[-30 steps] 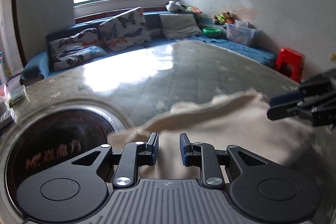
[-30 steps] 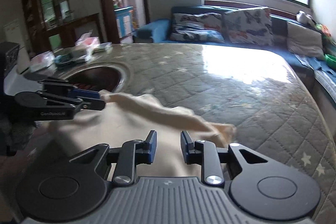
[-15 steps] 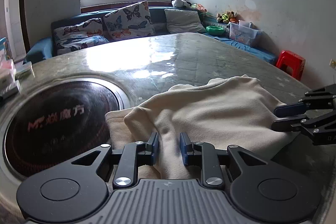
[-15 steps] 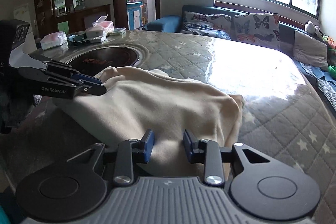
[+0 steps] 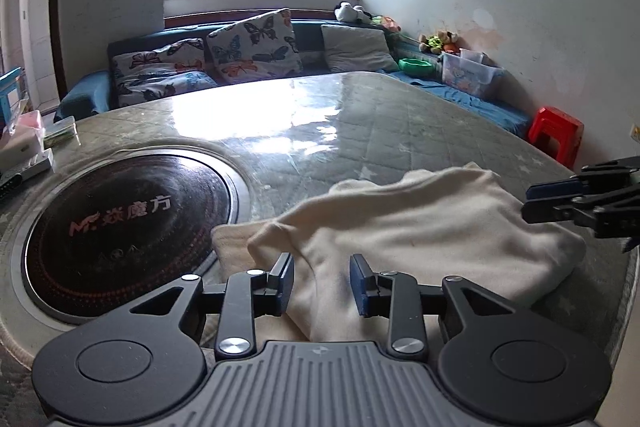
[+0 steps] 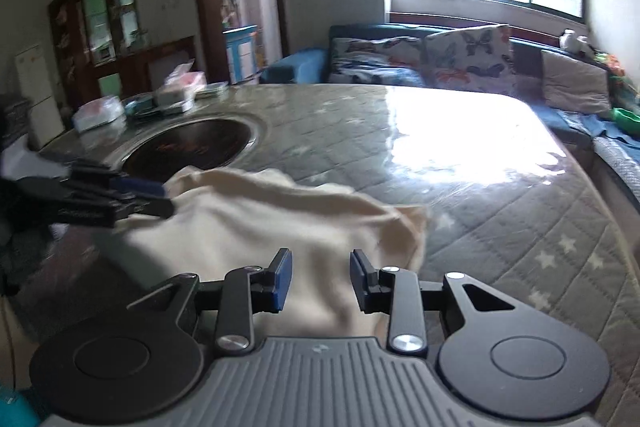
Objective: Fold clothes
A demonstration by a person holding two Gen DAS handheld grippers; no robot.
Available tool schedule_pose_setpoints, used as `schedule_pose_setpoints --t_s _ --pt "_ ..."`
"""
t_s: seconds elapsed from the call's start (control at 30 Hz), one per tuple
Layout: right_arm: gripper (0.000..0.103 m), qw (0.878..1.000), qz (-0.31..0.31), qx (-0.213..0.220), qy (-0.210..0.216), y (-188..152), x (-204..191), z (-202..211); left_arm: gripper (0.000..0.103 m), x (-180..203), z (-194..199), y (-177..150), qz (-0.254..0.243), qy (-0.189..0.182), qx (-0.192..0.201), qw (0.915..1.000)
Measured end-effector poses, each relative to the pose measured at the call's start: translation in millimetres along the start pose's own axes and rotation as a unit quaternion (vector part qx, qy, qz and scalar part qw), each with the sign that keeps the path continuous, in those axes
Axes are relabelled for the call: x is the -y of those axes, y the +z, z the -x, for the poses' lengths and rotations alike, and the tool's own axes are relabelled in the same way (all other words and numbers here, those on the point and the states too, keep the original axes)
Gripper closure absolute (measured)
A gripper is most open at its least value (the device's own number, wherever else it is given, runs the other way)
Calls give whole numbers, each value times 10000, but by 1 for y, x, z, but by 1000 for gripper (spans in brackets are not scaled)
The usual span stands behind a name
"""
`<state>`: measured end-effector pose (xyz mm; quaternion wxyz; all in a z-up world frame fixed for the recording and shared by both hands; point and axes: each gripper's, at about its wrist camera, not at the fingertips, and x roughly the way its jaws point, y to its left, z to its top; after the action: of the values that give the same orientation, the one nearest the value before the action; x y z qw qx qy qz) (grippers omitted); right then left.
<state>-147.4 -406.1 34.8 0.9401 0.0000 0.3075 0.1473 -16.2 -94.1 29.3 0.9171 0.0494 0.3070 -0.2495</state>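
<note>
Looking along your left gripper (image 5: 321,283), you see its jaws spread apart over the cream garment (image 5: 420,231), gripping nothing; your right gripper (image 6: 320,281) is released too. The garment lies bunched on the quilted table (image 5: 360,123), beside the round hotplate (image 5: 120,215)

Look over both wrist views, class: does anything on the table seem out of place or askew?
Yes. The cream garment lies bunched and wrinkled near the table's edge, and one corner overlaps the rim of the round black cooktop set into the tabletop. Both the left gripper and the right gripper are open above it.
</note>
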Motion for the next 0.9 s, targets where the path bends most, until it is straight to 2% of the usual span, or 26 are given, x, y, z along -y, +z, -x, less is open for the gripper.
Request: schedule_pose_setpoints --t_s 0.17,0.27,0.47,0.63,0.67,0.8,0.9 --pt "71 9992 -344 -210 -69 1 17 -28 68 -6 -8 -2 38 92 -120 9999" --pt "71 9984 -468 -305 -7 -3 23 -31 68 -8 -7 0 31 74 -103 9999" --pt "71 9990 -416 -133 -120 13 24 -32 69 -10 -16 13 100 139 -18 9999" --pt "71 9985 -429 -303 -158 15 27 -55 68 -17 -18 11 185 256 -68 9995" --pt "71 9985 -414 -326 -174 14 27 -57 70 -18 -18 11 190 279 -71 9994" --pt "71 9991 -215 -255 -251 16 17 -48 70 -22 -15 9 210 374 -84 9990" --pt "71 9997 -82 -199 -142 18 6 -40 69 -14 -3 6 190 248 18 9995"
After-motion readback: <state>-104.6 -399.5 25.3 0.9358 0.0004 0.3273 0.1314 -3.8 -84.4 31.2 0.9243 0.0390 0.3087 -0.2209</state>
